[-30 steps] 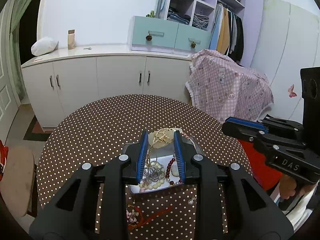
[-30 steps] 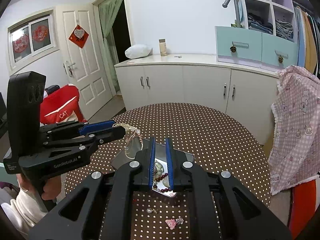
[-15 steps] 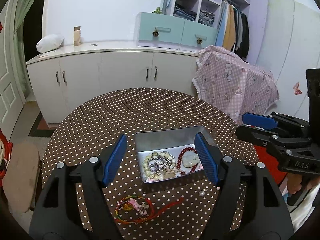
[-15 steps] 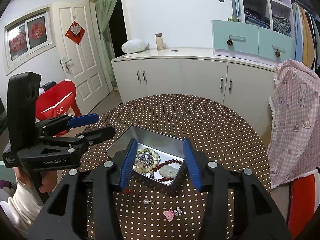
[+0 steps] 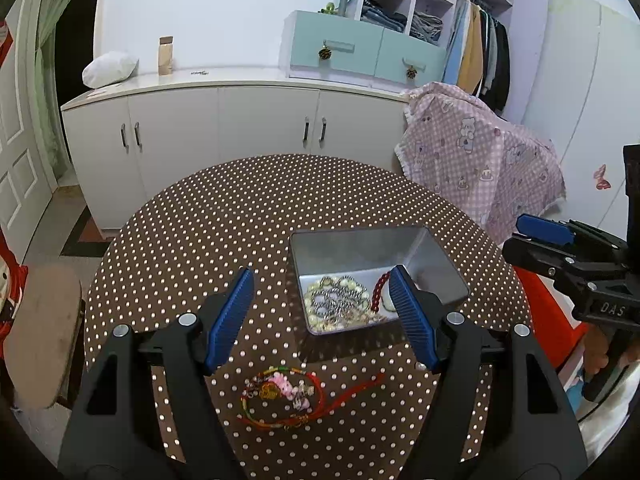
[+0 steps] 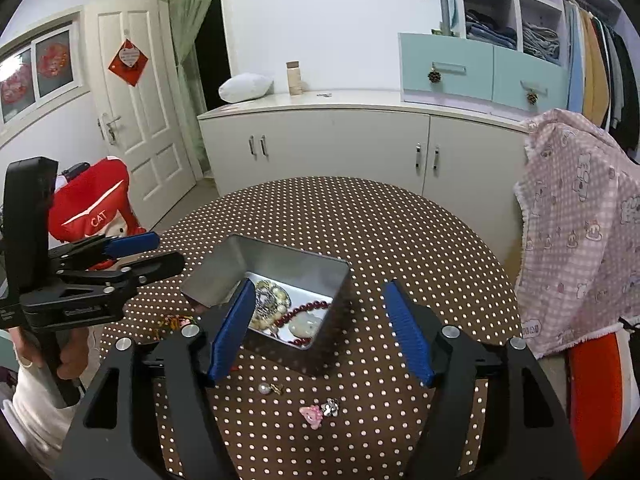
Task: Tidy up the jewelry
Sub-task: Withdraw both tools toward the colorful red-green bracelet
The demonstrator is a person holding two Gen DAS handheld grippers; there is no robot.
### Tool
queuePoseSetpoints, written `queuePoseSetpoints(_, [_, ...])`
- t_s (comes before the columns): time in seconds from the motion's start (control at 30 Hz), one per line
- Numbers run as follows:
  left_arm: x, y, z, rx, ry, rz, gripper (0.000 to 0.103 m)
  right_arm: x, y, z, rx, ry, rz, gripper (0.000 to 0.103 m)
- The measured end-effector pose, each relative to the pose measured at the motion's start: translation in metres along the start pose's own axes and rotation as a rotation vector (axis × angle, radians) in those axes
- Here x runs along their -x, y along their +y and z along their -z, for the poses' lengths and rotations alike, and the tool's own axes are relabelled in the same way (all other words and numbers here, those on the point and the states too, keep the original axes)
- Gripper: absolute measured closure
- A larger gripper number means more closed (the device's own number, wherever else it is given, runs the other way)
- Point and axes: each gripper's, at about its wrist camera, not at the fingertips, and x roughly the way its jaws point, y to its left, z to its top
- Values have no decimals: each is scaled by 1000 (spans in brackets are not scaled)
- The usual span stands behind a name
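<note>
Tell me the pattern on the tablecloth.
Brown tablecloth with small white polka dots, clearest in the left wrist view.

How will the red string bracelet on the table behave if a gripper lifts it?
The red string bracelet is probably floppy: its cords lie in loose loops on the table. It looks light. Its long tail would likely dangle, and thin cord may slip.

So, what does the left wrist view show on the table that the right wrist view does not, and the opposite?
Only the left wrist view shows the red woven cord bracelet whole, lying on the cloth before the tin. Only the right wrist view shows the pearl earring and the pink charm. Both show the rectangular metal tin holding beaded jewelry, the brown dotted tablecloth, and both open grippers, left gripper and right gripper.
</note>
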Motion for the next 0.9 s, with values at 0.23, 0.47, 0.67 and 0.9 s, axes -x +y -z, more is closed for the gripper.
queuePoseSetpoints(0.23, [2, 6, 15, 15, 18, -27, 31, 0, -4, 17, -10, 1, 31, 24])
queuePoseSetpoints(0.47, [6, 8, 34, 18, 28, -40, 27, 0, 2, 39, 9, -15, 45, 9])
queuePoseSetpoints(0.67, [11, 5, 52, -14, 23, -79, 24, -1, -1, 63, -41, -16, 84, 8])
queuePoseSetpoints(0.9, [12, 7, 71, -10, 31, -96, 23, 5, -9, 78, -149, -79, 27, 8])
